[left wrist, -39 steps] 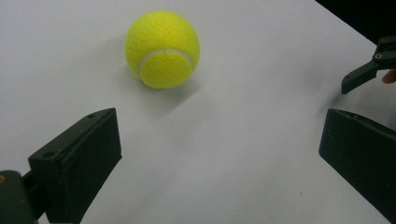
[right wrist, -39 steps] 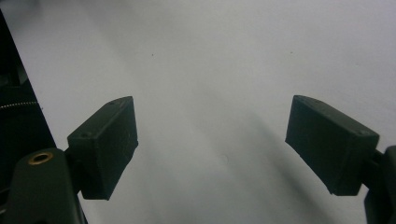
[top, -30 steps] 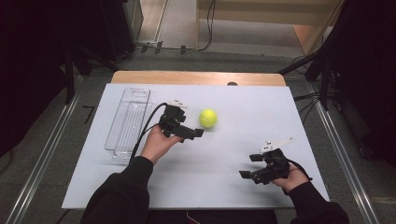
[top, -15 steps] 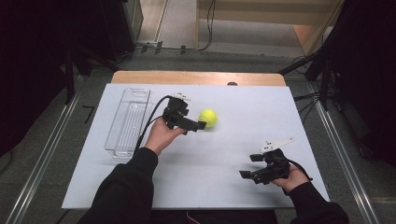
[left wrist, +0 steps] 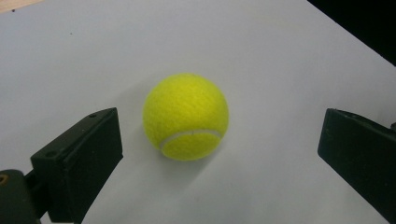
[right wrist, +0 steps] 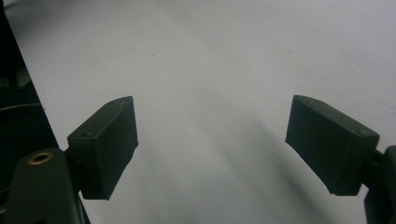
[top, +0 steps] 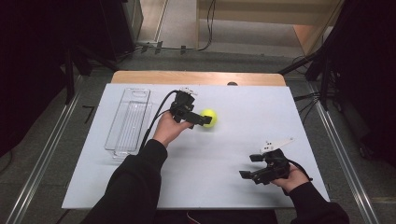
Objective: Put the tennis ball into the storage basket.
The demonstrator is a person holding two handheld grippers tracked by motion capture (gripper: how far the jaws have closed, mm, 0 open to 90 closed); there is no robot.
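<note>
Two grippers are on my screens, and I read the table from its left edge across. At about 9 o'clock from the table's centre lies a clear plastic tray (top: 127, 122), long side running away from me. Next comes my left gripper (top: 200, 120), at roughly 11 o'clock from the centre, its jaws spread wide toward 3 o'clock. The tennis ball (top: 208, 117) sits on the white table (top: 261, 112) right at those jaw tips. From the left gripper view the ball (left wrist: 186, 116) rests between the two jaws, a little beyond their tips, with clear gaps on both sides, so nothing grips it; I cannot quite tell from the high view whether a jaw brushes it. Well apart, at about 4 o'clock near the front edge, my right gripper (top: 250, 165) rests low in the hand, jaws wide apart over bare table (right wrist: 215, 84), pointing toward 9 o'clock.
</note>
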